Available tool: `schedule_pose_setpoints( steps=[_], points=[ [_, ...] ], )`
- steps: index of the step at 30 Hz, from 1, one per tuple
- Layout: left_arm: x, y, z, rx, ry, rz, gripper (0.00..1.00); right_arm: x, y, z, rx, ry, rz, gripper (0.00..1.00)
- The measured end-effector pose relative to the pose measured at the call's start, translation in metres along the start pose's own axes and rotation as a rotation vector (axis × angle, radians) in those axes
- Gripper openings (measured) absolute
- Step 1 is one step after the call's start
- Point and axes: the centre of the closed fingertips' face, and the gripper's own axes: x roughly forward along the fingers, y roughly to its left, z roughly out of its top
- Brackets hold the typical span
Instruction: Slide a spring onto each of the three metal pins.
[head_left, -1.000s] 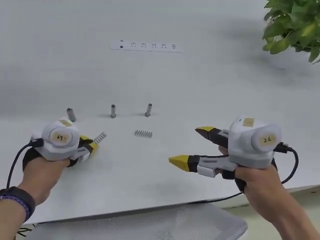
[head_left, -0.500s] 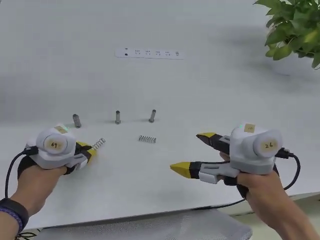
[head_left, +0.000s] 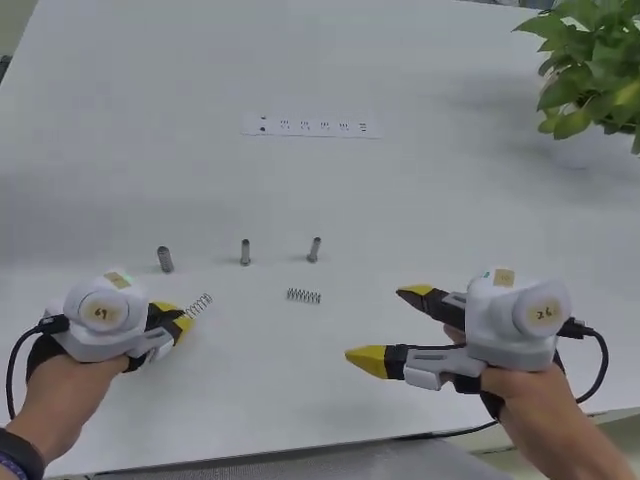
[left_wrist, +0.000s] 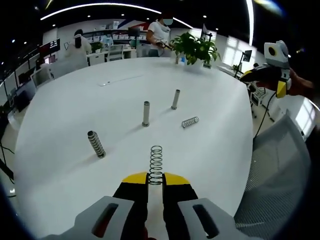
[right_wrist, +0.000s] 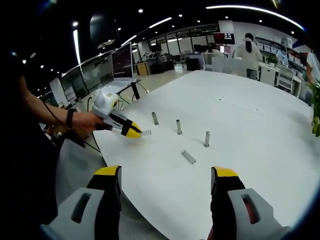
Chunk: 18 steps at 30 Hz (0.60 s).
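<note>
Left gripper (left_wrist: 155, 178): pinches held spring (left_wrist: 156, 160), bottom end hidden.
Right gripper (right_wrist: 166, 173): wide open, empty.
Left pin (left_wrist: 91, 134): mostly hidden inside 1 coil spring (left_wrist: 97, 146).

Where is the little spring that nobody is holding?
In the head view, the loose spring lies on the table, close in front of the rightmost pin.

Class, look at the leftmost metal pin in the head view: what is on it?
A spring is slid over the leftmost pin, its coils wrapping it from top to base. The coils cover the shaft, so the metal beneath cannot be seen.
</note>
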Motion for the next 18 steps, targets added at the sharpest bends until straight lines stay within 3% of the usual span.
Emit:
schedule_pose_setpoints(
  steps=[11, 18],
  points=[
    [-0.005, 0.002, 0.000, 0.025, -0.014, -0.006, 0.02, 0.002, 0.002, 0.002, -0.008, 0.001, 0.018, 0.71],
    [-0.012, -0.011, 0.008, 0.061, -0.027, -0.036, 0.02, 0.005, 0.006, -0.001, -0.009, 0.004, 0.040, 0.71]
  ],
)
